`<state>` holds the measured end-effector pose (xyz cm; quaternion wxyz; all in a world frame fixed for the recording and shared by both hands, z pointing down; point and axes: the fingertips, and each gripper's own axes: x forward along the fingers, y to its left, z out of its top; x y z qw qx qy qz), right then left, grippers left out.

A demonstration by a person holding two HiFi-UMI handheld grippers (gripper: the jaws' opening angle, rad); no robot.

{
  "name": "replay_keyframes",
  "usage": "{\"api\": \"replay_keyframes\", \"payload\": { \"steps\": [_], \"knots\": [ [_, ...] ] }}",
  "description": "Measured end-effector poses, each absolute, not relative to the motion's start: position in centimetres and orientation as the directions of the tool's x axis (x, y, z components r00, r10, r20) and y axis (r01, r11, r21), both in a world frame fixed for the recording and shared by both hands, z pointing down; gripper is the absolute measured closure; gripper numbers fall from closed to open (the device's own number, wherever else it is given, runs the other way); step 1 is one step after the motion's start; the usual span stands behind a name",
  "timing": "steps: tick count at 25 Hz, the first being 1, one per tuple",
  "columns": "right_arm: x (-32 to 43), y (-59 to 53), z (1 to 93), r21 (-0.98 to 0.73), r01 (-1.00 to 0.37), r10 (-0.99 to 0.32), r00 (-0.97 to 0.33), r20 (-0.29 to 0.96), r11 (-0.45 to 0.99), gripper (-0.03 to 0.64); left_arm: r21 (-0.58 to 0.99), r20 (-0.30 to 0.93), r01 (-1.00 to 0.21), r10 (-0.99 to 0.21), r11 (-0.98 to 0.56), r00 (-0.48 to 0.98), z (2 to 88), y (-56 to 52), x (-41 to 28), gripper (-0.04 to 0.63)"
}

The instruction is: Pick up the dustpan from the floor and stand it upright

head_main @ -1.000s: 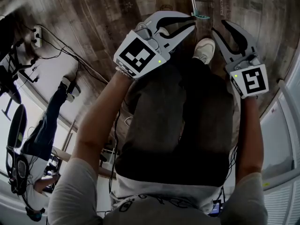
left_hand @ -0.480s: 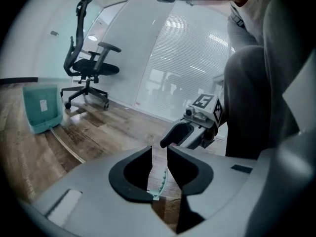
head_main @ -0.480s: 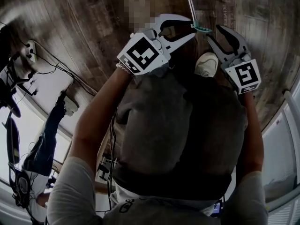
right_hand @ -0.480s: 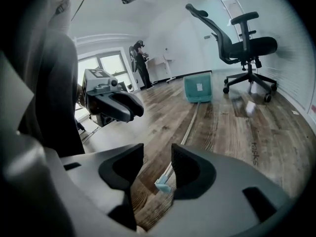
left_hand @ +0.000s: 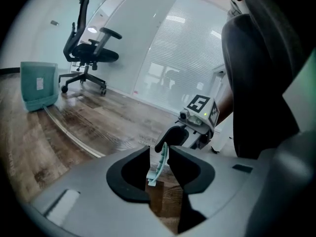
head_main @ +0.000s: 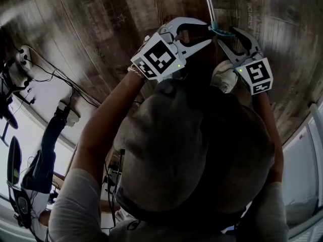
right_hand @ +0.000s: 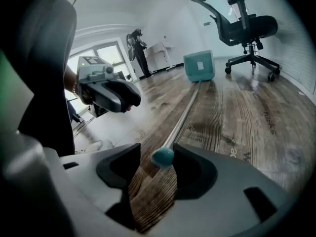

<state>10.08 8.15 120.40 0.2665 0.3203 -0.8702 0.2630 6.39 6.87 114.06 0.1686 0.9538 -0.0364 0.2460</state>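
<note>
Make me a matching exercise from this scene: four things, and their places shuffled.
Things: 1 teal plastic dustpan bin; 2 round teal handle tip; 3 black office chair; 4 distant standing person in dark clothes.
Places: A between the jaws of the right gripper; B just right of the bin; C beside the bright windows; D far end of the long metal handle.
Pairs: 1-D, 2-A, 3-B, 4-C. The right gripper's jaws are opening, the tip between them.

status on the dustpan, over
Left gripper, right gripper: jaws opening, handle end between both, not gripped. Dustpan lying on floor, not upright. Office chair beyond it, clear of path.
</note>
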Motion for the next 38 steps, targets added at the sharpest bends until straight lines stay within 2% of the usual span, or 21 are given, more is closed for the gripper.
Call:
{"api": "replay_keyframes", "payload": {
  "steps": [2,3,5,21,38],
  "knots": [
    [10.2,8.6,121.1,-0.277,-0.708,-0.421,-0.638,0.645,0.649,0.443,0.298,0.481,-0.134,0.027,-0.945,0.876,113.8,7.8,6.6,0.491],
    [10.1,8.6,121.1,-0.275,-0.709,-0.423,-0.637,0.644,0.649,0.494,0.295,0.479,-0.129,0.03,-0.947,0.877,113.6,8.1,6.6,0.491],
    [9.7,8.6,120.6,-0.276,-0.7,-0.418,-0.646,0.639,0.659,0.502,0.295,0.48,-0.127,0.032,-0.947,0.877,113.2,8.4,6.7,0.491],
    [7.1,7.0,110.9,-0.271,-0.664,-0.419,-0.683,0.598,0.697,0.508,0.294,0.523,-0.161,0.018,-0.942,0.852,107.2,8.1,4.0,0.491],
    [2.4,4.4,95.7,-0.292,-0.602,-0.365,-0.731,0.577,0.743,0.511,0.288,0.548,-0.179,0.008,-0.941,0.836,95.1,6.1,1.5,0.491]
  ]
}}
